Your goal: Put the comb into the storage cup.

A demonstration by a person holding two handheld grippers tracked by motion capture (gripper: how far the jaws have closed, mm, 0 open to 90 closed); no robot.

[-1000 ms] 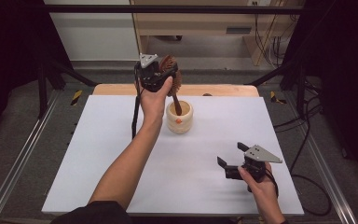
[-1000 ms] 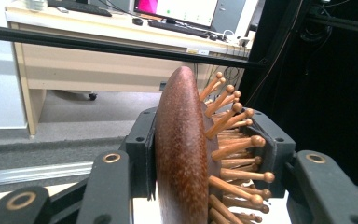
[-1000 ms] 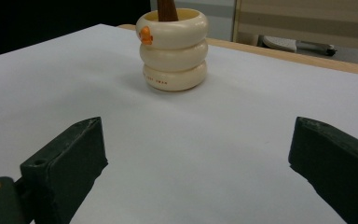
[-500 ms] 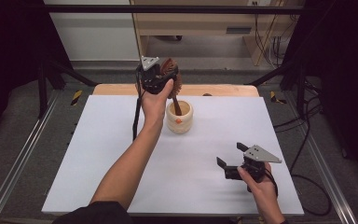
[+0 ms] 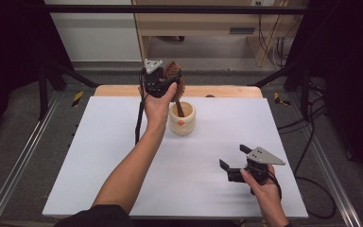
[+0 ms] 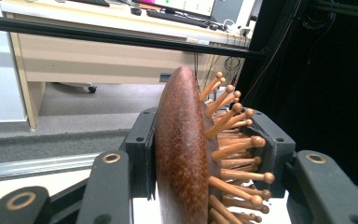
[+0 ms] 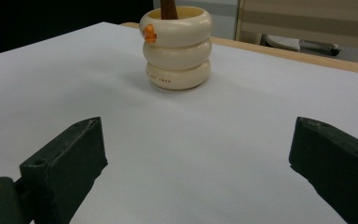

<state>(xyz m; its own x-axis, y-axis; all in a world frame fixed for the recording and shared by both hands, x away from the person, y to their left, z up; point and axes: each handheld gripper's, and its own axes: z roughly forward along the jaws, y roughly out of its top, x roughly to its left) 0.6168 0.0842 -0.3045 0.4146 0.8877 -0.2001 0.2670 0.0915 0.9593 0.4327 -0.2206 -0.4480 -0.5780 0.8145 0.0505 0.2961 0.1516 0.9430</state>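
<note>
Nearest the person, close to the front right corner of the white tabletop [image 5: 104, 156], the right gripper [image 5: 235, 163] is held low over the surface in the person's right hand [image 5: 260, 182]. Its two black jaws stand wide apart with nothing between them, and they point toward the far edge.

Farther in, near the middle of the far edge, stands a cream ceramic holder shaped like three stacked rings [image 5: 182, 118], with a small orange mark on its upper ring. The dark wooden handle of a hairbrush dips into its open top.

Above the holder, the left gripper [image 5: 163, 80] is raised in the person's left hand [image 5: 157, 106]. Its jaws are clamped on the head of the dark brown wooden hairbrush [image 6: 182, 154], one jaw against the smooth rounded back, the other against the side set with ball-tipped wooden pins. The brush hangs upright, handle downward.

Beyond the far edge shows a strip of pale wood [image 5: 227, 91], then grey floor and a beige desk [image 5: 203, 23]
</note>
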